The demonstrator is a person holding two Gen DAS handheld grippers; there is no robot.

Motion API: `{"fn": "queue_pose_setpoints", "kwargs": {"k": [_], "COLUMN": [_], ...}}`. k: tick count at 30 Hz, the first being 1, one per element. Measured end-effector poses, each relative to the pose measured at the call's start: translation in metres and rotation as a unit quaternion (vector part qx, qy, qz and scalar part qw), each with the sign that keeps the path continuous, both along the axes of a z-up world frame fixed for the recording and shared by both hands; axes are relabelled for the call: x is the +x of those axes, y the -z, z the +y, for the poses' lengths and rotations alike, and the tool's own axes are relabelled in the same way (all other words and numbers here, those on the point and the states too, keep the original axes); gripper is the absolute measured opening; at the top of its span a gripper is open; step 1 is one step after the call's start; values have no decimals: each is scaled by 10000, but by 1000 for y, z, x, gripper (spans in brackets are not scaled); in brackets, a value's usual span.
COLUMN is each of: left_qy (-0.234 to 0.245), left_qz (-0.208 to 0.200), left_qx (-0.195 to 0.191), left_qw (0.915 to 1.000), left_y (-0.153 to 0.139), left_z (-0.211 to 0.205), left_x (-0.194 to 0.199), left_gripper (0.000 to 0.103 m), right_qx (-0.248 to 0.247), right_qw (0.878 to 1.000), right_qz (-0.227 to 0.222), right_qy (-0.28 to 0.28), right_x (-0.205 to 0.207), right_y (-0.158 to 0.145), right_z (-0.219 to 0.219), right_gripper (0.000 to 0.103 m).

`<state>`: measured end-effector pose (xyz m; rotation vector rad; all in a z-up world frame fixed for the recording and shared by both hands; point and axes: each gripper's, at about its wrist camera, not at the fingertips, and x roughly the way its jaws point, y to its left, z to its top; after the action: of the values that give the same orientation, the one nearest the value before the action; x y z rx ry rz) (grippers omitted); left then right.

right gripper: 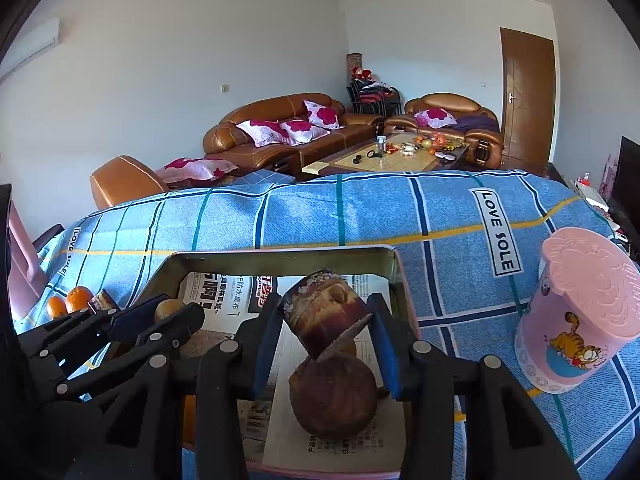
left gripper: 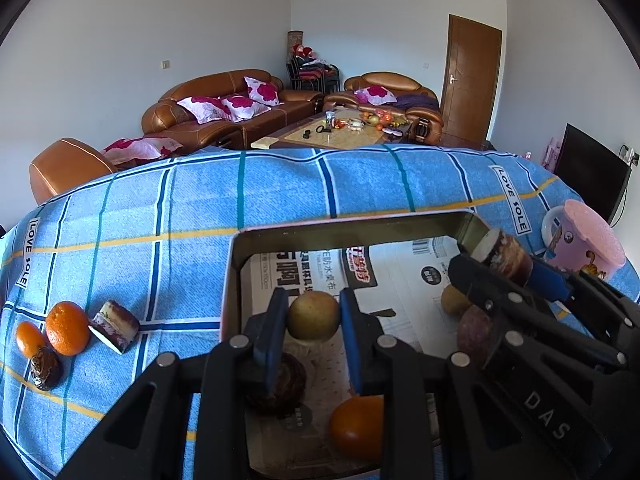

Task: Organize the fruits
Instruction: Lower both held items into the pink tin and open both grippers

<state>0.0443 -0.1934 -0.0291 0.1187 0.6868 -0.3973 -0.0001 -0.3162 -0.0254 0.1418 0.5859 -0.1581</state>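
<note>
We are mid-delivery: our left gripper [left gripper: 313,316] is clamped on a yellow-green pear [left gripper: 313,315] and our right gripper [right gripper: 326,320] on a brown cut chunk [right gripper: 326,316], both over the tin tray [left gripper: 344,224] at centre frame. Next, lower and release each onto bare paper.

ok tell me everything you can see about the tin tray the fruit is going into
The tray is a shallow rectangular tin with dull gold inner walls and a pinkish rim, lying flat on the blue checked cloth. Printed paper lines its floor. An orange, a dark brown fruit and a round purplish one lie inside. Both tools hang over it: the left tool holding a yellow-green fruit, the right tool a brown cut chunk.
</note>
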Motion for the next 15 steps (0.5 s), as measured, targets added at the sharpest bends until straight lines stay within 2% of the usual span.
{"fn": "queue_pose_setpoints", "kwargs": {"k": [11,15], "left_qy": [-180,-181], "left_qz": [81,8], "left_qx": [-112,-191], "left_qw": [9997,9997], "left_y": [0,-2], "left_z": [8,11], "left_x": [3,1], "left_gripper": [29,37], "right_qx": [490,756], "right_qw": [9982,9963], "right_qz": [29,36], "right_qy": [-347,-419], "right_x": [1,1], "right_y": [3,6], "right_z": [-4,-7], "right_gripper": [47,47]}}
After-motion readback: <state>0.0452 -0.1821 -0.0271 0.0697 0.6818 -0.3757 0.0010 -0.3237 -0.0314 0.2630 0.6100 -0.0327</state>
